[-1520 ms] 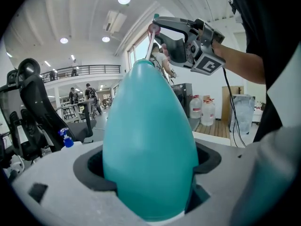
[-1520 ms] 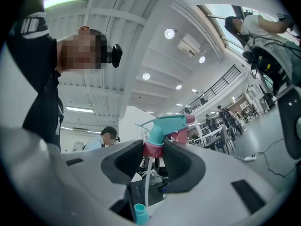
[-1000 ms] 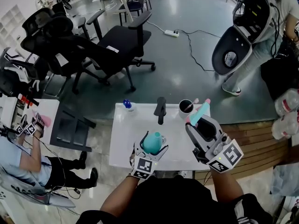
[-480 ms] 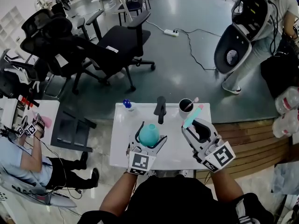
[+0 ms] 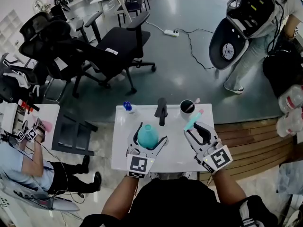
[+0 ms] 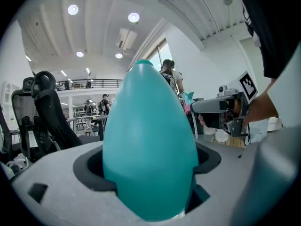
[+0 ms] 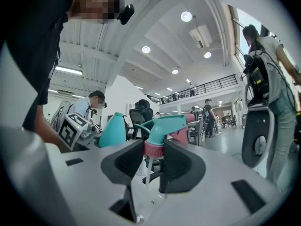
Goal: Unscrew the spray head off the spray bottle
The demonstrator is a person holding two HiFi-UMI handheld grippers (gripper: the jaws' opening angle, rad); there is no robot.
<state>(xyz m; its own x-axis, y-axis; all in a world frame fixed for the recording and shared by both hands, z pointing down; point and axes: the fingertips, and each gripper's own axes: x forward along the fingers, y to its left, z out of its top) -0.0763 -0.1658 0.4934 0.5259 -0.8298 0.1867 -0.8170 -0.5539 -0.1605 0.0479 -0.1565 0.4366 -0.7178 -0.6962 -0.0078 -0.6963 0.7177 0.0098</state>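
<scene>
The teal bottle body point(image 5: 147, 137) has no head on it and stands upright over the white table point(image 5: 124, 148), with my left gripper point(image 5: 150, 136) shut round its wide lower part. In the left gripper view the bottle point(image 6: 150, 145) fills the jaws. The spray head point(image 5: 193, 119), teal with a pink collar point(image 7: 154, 149) and a thin dip tube, is apart from the bottle. My right gripper point(image 5: 195, 128) is shut on that collar, to the right of the bottle. The right gripper view shows the spray head point(image 7: 165, 125) between the pads and the bottle point(image 7: 112, 130) off to the left.
At the table's far edge stand a small blue-capped bottle point(image 5: 128, 107), a black upright object point(image 5: 162, 110) and a black cup point(image 5: 188, 108) holding sticks. Office chairs point(image 5: 113, 46) stand beyond. One person point(image 5: 255, 41) is at the far right, another point(image 5: 19, 160) at the lower left.
Both grippers have shifted a little with their loads: the bottle went slightly forward and left, the spray head slightly left and nearer. The two parts stay apart.
</scene>
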